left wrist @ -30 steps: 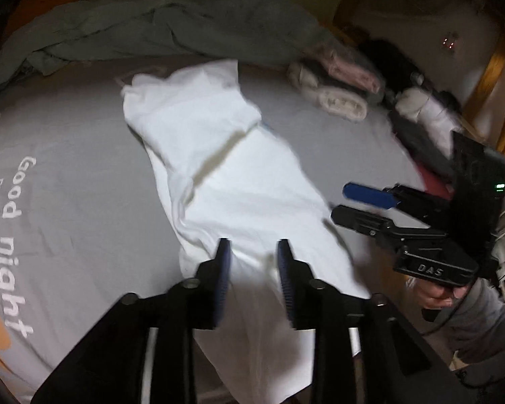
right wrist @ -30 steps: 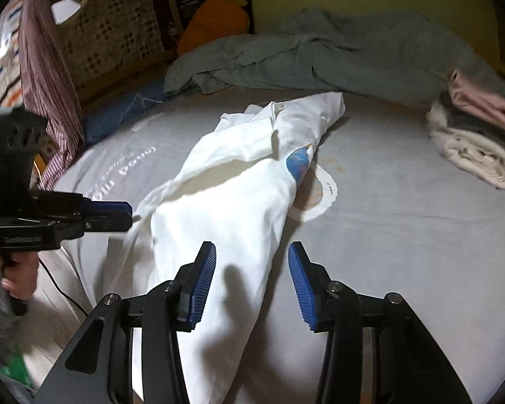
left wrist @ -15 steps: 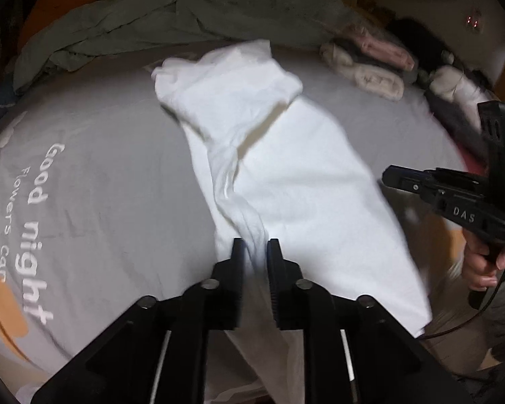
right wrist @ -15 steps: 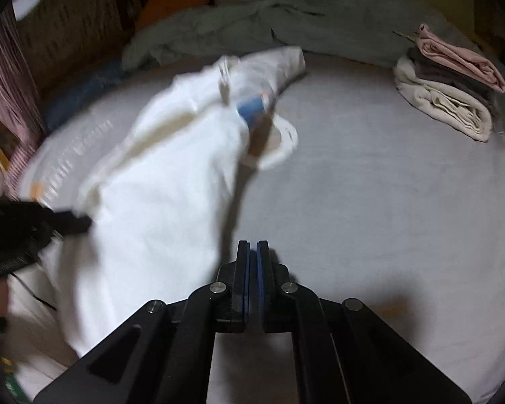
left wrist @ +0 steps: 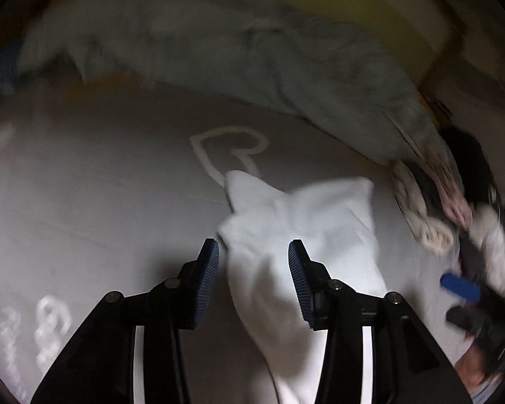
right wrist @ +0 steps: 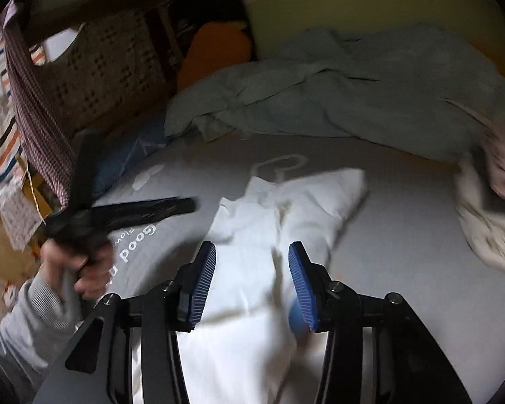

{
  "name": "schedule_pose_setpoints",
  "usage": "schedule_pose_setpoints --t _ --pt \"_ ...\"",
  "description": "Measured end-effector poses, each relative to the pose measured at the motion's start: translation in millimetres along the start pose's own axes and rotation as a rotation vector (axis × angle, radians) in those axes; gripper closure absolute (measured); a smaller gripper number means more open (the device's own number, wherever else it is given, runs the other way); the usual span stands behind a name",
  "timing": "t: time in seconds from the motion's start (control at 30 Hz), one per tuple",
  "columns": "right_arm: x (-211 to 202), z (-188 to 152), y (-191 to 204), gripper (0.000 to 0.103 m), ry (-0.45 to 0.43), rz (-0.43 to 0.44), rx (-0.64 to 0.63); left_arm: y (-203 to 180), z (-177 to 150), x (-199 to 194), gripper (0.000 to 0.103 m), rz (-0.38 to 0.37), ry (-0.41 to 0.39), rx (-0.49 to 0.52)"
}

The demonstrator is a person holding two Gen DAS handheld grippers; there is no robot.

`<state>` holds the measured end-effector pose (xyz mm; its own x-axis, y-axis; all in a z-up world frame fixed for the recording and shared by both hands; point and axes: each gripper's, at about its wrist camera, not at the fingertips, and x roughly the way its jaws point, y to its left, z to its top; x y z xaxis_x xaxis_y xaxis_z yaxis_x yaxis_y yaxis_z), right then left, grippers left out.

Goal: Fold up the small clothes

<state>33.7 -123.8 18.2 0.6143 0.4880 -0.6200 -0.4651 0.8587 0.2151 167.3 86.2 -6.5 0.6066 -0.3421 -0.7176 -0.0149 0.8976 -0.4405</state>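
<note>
White garment (right wrist: 279,232) lies folded on the grey bed (left wrist: 101,185), near edge. Left gripper (left wrist: 253,281) and right gripper (right wrist: 251,284) tilt down above it, both spreading, nothing grasped.

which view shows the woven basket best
The right wrist view: the woven basket stands at upper left beside the bed, its lattice wall readable despite blur, with striped cloth hanging in front of its left side. The left wrist view does not show it at all.
</note>
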Motion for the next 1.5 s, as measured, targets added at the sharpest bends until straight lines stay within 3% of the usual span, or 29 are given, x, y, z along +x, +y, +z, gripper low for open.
schedule_pose_setpoints --t 0.1,0.2,0.3,0.37,0.43,0.47,0.5,0.6,0.77,0.93,1.03,1.07,1.2,1.3,1.4,1.5 --pt "45 17 -6 0.056 0.068 -0.034 -0.015 27 16 33 0.063 -0.037 0.07 -0.114" --pt "85 20 -12 0.057 0.139 -0.081 -0.017 36 18 47 0.064 -0.006 0.044 -0.135" --pt "108 20 -16 0.057 0.149 -0.111 0.003 32 17 57 0.064 -0.134 0.105 -0.143" --pt "111 18 -15 0.066 0.136 -0.093 -0.004 27 15 56 0.064 -0.172 0.13 -0.136" --pt "112 17 -13 0.099 0.117 -0.088 -0.015 20 17 52 0.069 -0.176 0.132 -0.106" --pt "111 16 -14 0.099 0.106 -0.077 -0.008 17 18 49 0.092 -0.159 0.132 -0.089" --pt "106 15 -15 0.099 0.088 -0.064 0.001 14 18 45 0.101 -0.133 0.124 -0.067" --pt "94 16 -13 0.099 0.032 -0.033 -0.01 5 23 27 0.101 0.021 0.033 -0.029" --pt "67 23 -2 0.099 -0.061 -0.054 -0.038 -17 34 -13 0.101 0.027 -0.082 0.037" --pt "51 32 2 0.099 -0.131 -0.141 -0.018 -54 49 1 0.1 0.23 -0.098 0.162" --pt "66 34 -8 0.099 -0.099 -0.229 0.006 -63 59 36 0.097 0.326 -0.052 0.209" --pt "73 34 -16 0.099 -0.083 -0.246 0.037 -61 61 44 0.091 0.335 -0.047 0.199" --pt "82 31 -52 0.099 -0.076 -0.251 0.136 -32 58 38 0.059 0.218 -0.076 0.07" --pt "81 30 -72 0.099 -0.064 -0.183 0.181 -22 49 33 0.059 0.136 -0.062 0.064" --pt "79 31 -73 0.099 -0.064 -0.162 0.137 -15 39 37 0.059 -0.01 0.035 0.044" --pt "73 34 -73 0.099 -0.082 -0.178 0.125 -10 26 41 0.058 -0.045 0.102 -0.006"
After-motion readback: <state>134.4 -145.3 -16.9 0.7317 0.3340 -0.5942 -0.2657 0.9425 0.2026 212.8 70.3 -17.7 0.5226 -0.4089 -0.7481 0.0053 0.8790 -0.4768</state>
